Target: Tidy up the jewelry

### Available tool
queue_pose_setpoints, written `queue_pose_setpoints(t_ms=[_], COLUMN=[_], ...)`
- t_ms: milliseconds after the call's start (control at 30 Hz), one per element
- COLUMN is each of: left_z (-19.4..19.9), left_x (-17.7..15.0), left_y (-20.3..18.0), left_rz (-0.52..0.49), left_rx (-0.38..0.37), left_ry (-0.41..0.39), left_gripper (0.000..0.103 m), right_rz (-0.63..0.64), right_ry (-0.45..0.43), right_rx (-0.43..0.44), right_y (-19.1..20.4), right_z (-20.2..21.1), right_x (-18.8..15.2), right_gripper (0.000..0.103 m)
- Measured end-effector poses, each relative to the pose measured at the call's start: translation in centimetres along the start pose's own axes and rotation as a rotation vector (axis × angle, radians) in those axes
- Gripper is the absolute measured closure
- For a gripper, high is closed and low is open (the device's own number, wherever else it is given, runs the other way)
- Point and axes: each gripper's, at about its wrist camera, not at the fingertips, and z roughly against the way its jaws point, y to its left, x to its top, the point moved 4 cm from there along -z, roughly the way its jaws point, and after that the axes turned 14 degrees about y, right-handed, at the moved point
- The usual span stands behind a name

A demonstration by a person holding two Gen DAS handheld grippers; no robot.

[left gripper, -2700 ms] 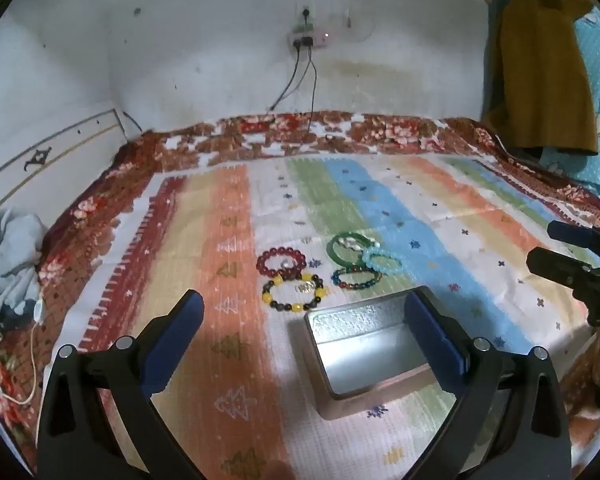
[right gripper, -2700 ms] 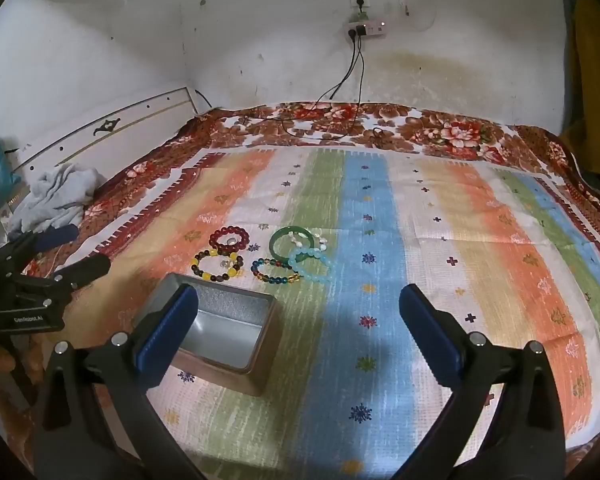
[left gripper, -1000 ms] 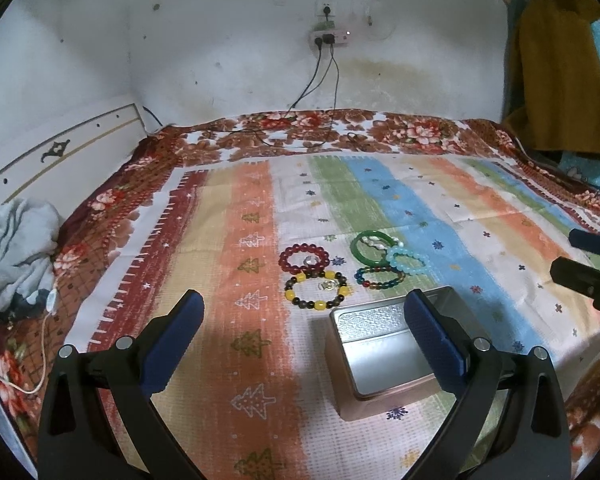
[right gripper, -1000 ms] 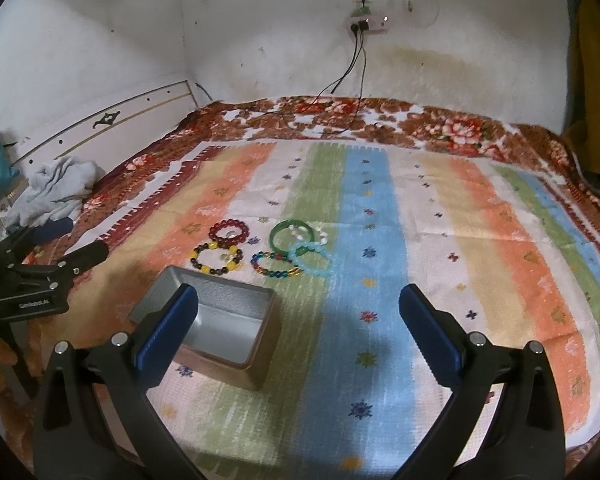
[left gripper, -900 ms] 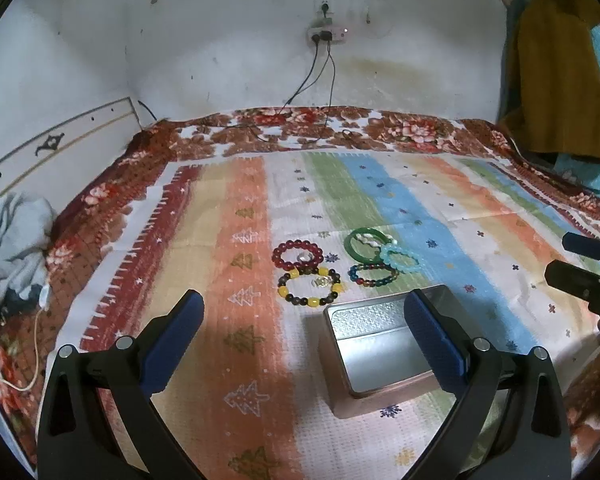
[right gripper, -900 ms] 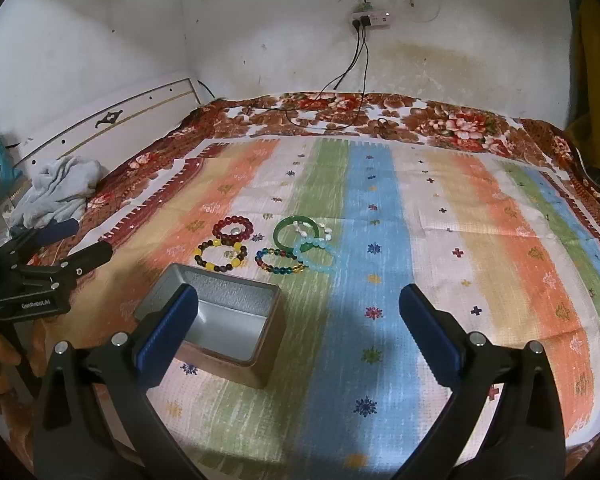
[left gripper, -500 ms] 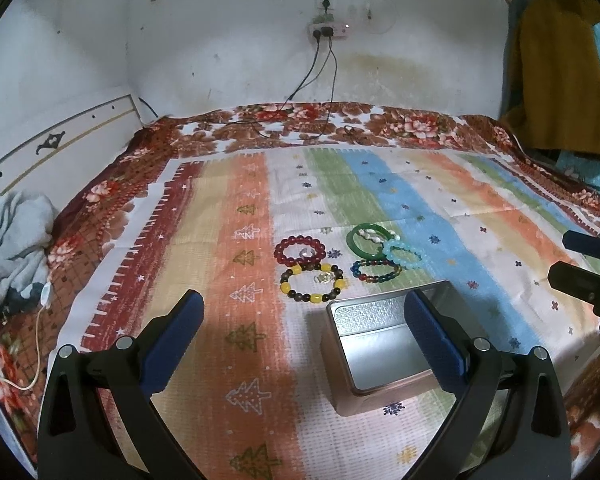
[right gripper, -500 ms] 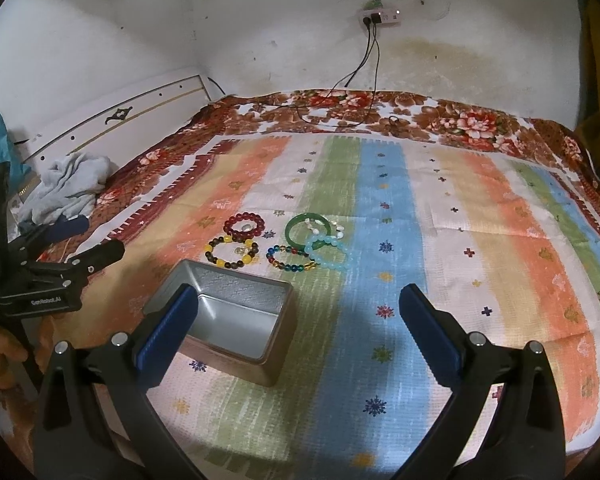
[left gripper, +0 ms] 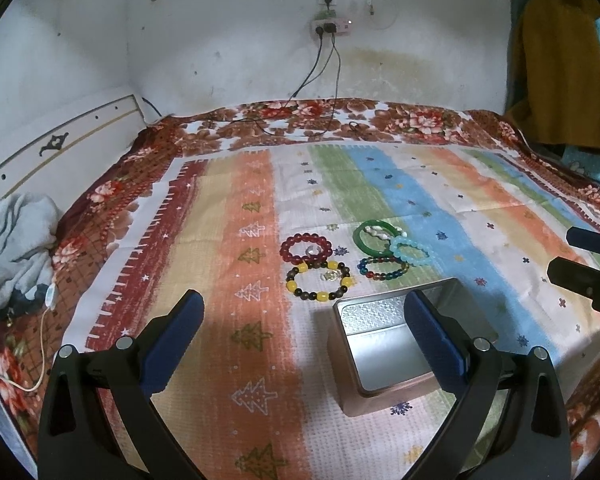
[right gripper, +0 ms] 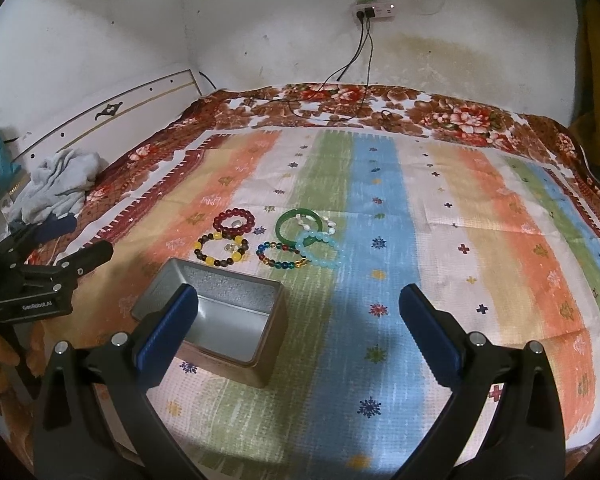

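We count five bracelets (right gripper: 306, 242), one metal tin (right gripper: 236, 292), two grippers (right gripper: 298, 308), and one grey cloth (right gripper: 56, 188).

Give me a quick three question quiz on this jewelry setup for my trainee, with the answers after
1. True or false: the metal tin already holds a bracelet.
2. Which bracelet overlaps the green bangle? A) the dark red bead bracelet B) the light blue bead bracelet C) the yellow and brown bead bracelet
3. Fill in: the left gripper and the right gripper both have their jaws ____.

Key: 1 false; 2 B; 3 open.
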Motion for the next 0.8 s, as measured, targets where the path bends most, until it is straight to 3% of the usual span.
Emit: queue_pose_setpoints(t_ms=[367,800], left_z=[-1.6,-5.3], left_x=[2.6,5.1], left_y=[0.3,1.2], left_rz=[-0.002,0.036], left_rx=[0.027,0.010], left_ry=[0.012,0.099], left_gripper=[0.005,0.005], right_rz=[0.004,-0.056], right_ry=[0.002,0.041], right_rx=[0.004,0.033], right_y=[-0.1,-2.3], right_z=[-1.0,-3.3], right_x=[1.7,5.2], right_gripper=[0.004,0.004])
